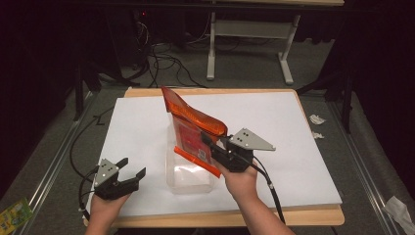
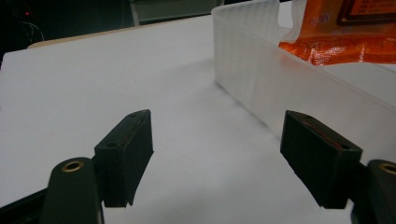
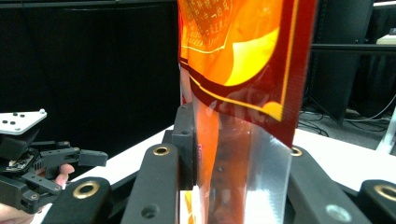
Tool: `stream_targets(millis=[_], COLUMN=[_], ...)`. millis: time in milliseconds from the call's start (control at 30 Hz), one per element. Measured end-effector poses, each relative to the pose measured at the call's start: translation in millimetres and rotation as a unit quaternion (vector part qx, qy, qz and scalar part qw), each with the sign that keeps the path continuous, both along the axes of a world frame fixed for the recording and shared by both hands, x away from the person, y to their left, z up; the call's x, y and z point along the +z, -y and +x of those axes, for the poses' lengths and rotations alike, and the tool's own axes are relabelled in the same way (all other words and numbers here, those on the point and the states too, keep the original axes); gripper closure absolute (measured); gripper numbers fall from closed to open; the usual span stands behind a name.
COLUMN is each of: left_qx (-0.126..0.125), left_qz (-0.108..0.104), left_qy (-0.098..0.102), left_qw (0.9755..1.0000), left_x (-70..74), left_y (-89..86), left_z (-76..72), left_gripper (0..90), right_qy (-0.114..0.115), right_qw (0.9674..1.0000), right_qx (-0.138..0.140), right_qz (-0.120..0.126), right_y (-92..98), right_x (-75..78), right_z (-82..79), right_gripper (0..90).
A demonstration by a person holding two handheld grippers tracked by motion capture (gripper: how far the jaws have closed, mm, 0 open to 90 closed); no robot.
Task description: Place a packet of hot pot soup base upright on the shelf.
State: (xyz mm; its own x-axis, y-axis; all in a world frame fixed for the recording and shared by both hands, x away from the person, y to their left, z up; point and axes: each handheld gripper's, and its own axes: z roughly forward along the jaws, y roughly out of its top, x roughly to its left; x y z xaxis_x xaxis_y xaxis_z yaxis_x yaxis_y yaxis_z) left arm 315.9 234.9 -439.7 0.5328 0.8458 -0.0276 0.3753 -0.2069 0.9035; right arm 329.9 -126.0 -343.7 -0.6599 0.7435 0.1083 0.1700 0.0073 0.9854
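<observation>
Gripping the glossy orange foil snack pouch [image 1: 193, 129], the right gripper [image 1: 208, 141] holds it tilted, long axis upright, lower end directly over the clear rectangular plastic tub [image 1: 182, 178]. Left gripper [image 1: 133, 169] idles open-jawed, left of the tub.

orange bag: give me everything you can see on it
The orange bag is a glossy foil-like pouch with a red border, printed yellow shapes and a label panel. It is held tilted above the clear plastic tub, its lower edge dipping toward the tub's opening and its top corner pointing up and away. The right claw is shut on its side edge. It looks creased and partly slack. What is inside can't be told.
</observation>
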Motion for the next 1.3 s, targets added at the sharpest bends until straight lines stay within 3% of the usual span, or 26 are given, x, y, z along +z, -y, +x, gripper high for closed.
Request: stream_targets(millis=[400, 500, 667, 1300], left_qx=[0.000, -0.003, -0.003, -0.004], left_qz=[-0.005, 0.002, 0.003, 0.005], left_qy=[-0.001, 0.003, 0.004, 0.004], left_qw=[1.0000, 1.0000, 1.0000, 1.0000], left_x=[0.4, 0.4, 0.7, 0.0], left_y=[1.4, 0.8, 0.5, 2.1], left_z=[0.0, 0.5, 0.2, 0.8], left_gripper=[26.1, 26.1, 26.2, 26.5], right_qy=[-0.008, -0.012, -0.016, -0.047], right_qw=[0.9999, 0.9999, 0.9996, 0.9987], right_qx=[-0.006, -0.008, -0.007, -0.010], right_qz=[-0.005, -0.005, -0.023, -0.019], right_y=[-13.2, -17.0, -23.1, -20.7], right_x=[-7.6, -11.6, -18.7, -49.9], right_z=[3.8, 6.4, 7.9, 15.9], right_gripper=[72.3, 72.2, 72.3, 71.9])
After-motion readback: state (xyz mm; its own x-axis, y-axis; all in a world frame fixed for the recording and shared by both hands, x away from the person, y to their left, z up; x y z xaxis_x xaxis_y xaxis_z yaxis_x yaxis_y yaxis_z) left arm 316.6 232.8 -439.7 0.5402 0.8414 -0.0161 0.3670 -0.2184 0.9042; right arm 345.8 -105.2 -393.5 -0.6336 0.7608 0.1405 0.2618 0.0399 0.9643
